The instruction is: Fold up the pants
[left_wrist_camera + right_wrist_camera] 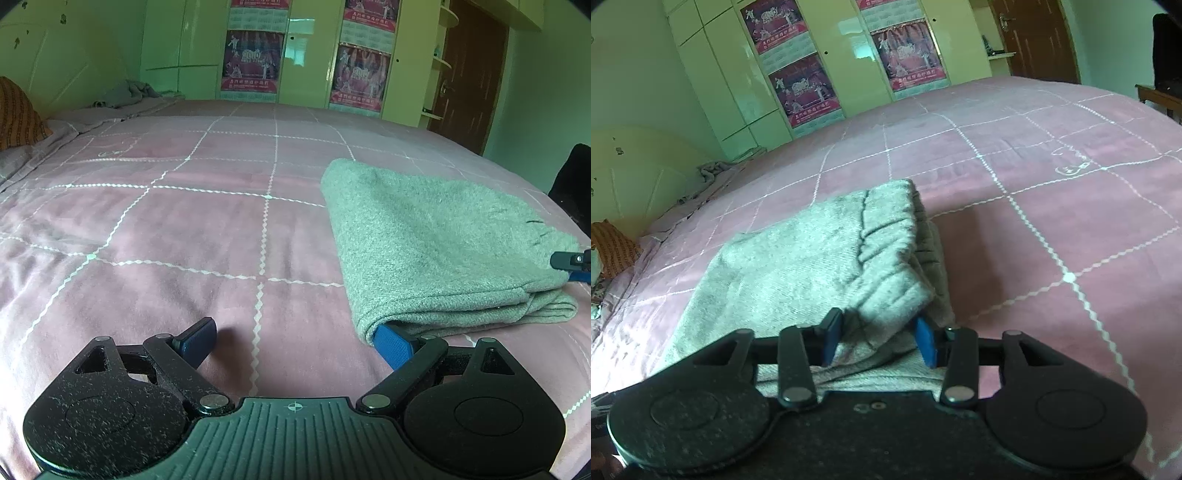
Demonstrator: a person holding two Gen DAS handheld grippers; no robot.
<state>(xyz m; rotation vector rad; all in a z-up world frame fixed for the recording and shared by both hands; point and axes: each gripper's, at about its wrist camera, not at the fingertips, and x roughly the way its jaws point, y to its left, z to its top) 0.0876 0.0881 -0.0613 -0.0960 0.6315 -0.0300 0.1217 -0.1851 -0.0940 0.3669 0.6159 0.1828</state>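
The grey knit pants [436,243] lie folded into a thick bundle on the pink checked bedspread [166,236]. My left gripper [295,341] is open and low over the bed; its right finger [393,345] touches the near left corner of the bundle, its left finger [195,338] rests on bare bedspread. In the right wrist view my right gripper [881,338] is open, its blue pads either side of the raised near corner of the pants [820,258]. The right gripper's tip also shows at the far right of the left wrist view [570,260].
A pale green wardrobe [306,51] with posters stands beyond the bed. A brown door [469,74] is at the back right. An orange pillow [18,114] and a crumpled grey cloth [127,92] lie at the bed's far left. A dark object [572,181] stands by the right edge.
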